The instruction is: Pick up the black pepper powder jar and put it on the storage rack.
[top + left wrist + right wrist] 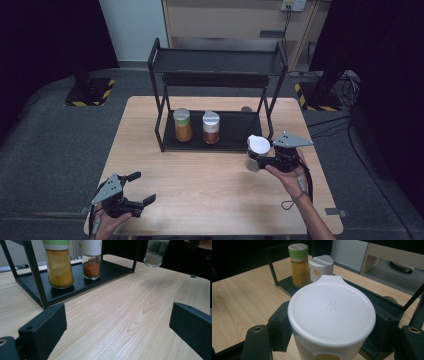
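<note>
While the right gripper (pixel 259 161) is pinching a white-capped jar (pixel 256 151) between its jaws, the jar is hanging clear of the surface (pixel 210 190), just in front of the rack's (pixel 218 70) right front leg. In the left gripper view, the jar (pixel 155 253) is showing a clear glass body with a pale fill low inside it, and its base is floating above the wood with a soft shadow beneath. In the right gripper view, the jar's round white cap (pixel 332 312) is facing the camera, with a small flip tab at its far edge, and the black jaws are pressing on the cap's sides from both flanks. The person's right hand (pixel 292 172) is gripping the tool from behind, and the grey plate is sitting on top of it.

The left gripper (pixel 142 190) is resting near the surface's front left corner, with its jaws spread wide and nothing between them; bare wood is lying in the gap in its own view. The left hand (pixel 107 222) is holding it at the front edge.

On the rack's lower shelf, two more jars are standing upright side by side: a green-capped jar (pixel 182 125) of yellow powder at the left and another white-capped one (pixel 211 127) of red-brown powder just beside it. The top shelf is standing above them.
</note>
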`<act>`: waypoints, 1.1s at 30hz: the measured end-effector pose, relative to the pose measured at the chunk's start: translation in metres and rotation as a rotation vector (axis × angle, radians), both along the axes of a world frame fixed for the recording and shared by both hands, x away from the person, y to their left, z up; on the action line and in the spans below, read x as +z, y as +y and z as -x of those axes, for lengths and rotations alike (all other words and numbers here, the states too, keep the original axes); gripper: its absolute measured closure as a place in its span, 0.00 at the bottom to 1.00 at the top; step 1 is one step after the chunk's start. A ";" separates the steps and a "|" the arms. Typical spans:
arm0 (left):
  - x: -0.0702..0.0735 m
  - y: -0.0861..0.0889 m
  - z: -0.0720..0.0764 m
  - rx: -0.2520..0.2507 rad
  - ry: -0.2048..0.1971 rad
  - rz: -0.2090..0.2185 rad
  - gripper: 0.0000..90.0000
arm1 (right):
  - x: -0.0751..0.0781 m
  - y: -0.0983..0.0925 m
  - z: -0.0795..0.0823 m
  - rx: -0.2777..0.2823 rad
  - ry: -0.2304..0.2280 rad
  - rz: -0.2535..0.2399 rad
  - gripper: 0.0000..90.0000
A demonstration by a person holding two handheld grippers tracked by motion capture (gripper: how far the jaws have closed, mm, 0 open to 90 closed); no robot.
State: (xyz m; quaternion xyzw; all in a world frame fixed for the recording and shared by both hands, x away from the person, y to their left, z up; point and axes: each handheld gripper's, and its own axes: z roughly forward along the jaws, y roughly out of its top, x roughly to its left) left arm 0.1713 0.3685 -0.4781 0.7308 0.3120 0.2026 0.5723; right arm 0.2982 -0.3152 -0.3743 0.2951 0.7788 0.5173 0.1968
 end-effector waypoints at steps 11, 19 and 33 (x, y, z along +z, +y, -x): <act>0.000 0.001 0.000 0.001 -0.001 0.002 0.00 | 0.004 0.019 -0.022 -0.009 -0.009 -0.001 0.35; 0.000 0.001 0.000 0.001 -0.002 0.005 0.00 | 0.005 0.034 -0.040 -0.035 -0.019 0.010 0.35; -0.001 0.001 0.000 0.002 -0.003 0.008 0.00 | 0.001 0.056 -0.070 -0.091 -0.034 0.011 0.35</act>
